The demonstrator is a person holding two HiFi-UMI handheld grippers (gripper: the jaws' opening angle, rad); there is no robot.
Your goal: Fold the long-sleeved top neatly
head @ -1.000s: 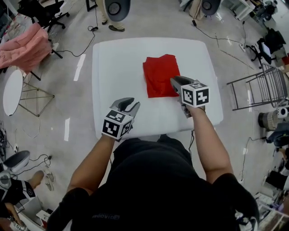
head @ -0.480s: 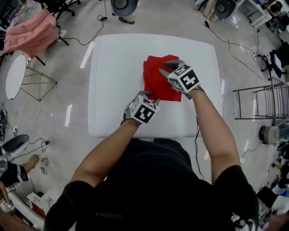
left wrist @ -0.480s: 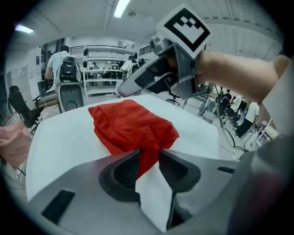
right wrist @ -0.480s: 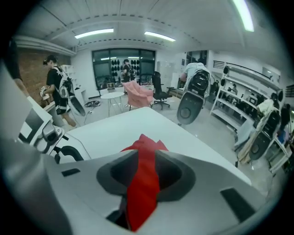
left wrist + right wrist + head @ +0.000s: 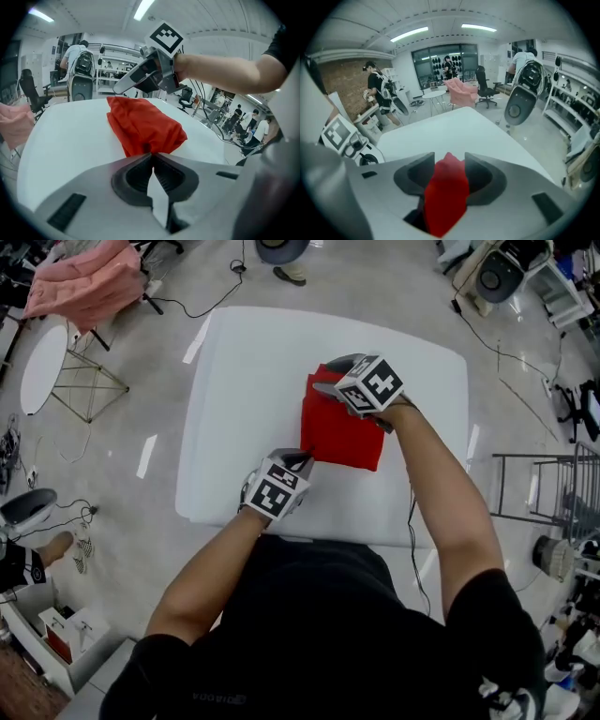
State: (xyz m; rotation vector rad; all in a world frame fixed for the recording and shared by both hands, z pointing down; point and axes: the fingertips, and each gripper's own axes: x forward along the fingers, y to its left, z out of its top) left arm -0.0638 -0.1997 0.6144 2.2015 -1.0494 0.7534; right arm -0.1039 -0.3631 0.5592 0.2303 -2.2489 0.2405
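Observation:
The red long-sleeved top (image 5: 345,432) lies folded into a small block in the middle of the white table (image 5: 239,381). My left gripper (image 5: 302,459) sits at the block's near left corner; its jaws have just been closing and now pinch the cloth's edge (image 5: 145,124) at their tips (image 5: 152,154). At the far left corner, my right gripper (image 5: 326,377) stands tilted down over the cloth. Its jaws have just been opening and stand wide, with a bunch of red cloth (image 5: 447,192) between them (image 5: 450,171). That gripper also shows in the left gripper view (image 5: 123,86).
A pink garment (image 5: 89,282) hangs over a chair at the far left, beside a round white side table (image 5: 37,371). A metal rack (image 5: 553,484) stands on the right. Cables run across the floor. A person (image 5: 376,91) stands by a wall.
Both grippers have moved away from the table's near edge onto the top. The left one has shut at the near left corner. The right one has rolled, opened and reached the far left corner.

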